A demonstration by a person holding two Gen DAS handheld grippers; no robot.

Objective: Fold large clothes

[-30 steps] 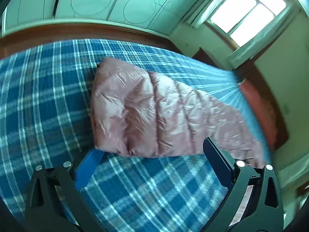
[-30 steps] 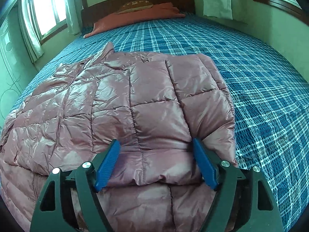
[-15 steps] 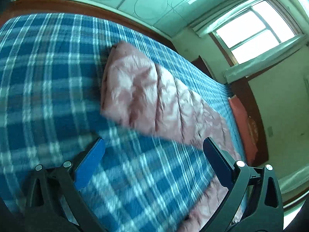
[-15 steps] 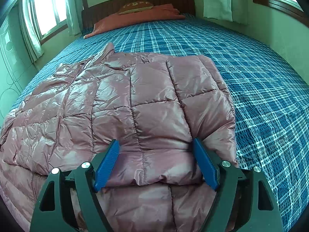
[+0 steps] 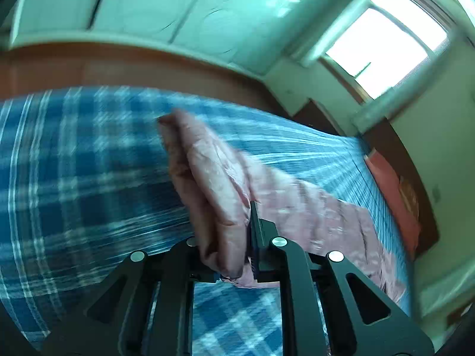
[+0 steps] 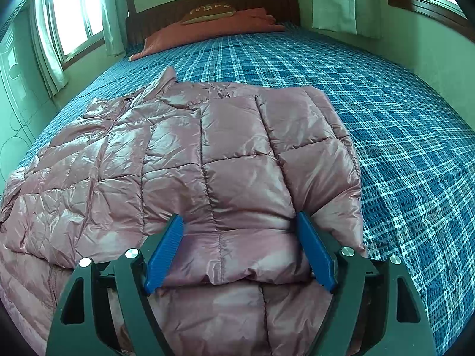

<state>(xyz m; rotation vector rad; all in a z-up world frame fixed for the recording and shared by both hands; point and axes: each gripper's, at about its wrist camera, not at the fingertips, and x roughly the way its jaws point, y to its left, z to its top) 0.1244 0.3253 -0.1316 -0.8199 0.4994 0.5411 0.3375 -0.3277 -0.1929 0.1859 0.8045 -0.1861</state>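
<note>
The pink quilted jacket (image 6: 207, 160) lies spread on the bed (image 6: 386, 118), over the half of the plaid cover toward the window-side edge, with its collar toward the headboard end and a side panel already laid over the body near the foot end. The left tool (image 5: 234, 237) has its jaws pressed together on a bunched fold of the jacket (image 5: 213, 184), pinching a sleeve or side edge that stands up off the cover; the left wrist view is motion-blurred, so the exact part held cannot be determined. The right tool (image 6: 240, 249) is spread wide, its blue fingers (image 6: 164, 252) resting on the folded panel near the foot edge of the bed and gripping nothing. Judged step in hand: a lengthwise fold, with the left tool carrying the outer portion over the body while the right tool steadies the layer already folded. The next move probably calls for drawing the pinched portion across toward the centre line, laying it flat and parallel to the long edge of the bed, then releasing the grip. Puffy, slick fabric is likely to spring back or slide, so pressure on the folded layer should be maintained. No containers appear in either view. A red pillow (image 6: 207, 29) lies at the headboard end, well apart from the jacket.
</note>
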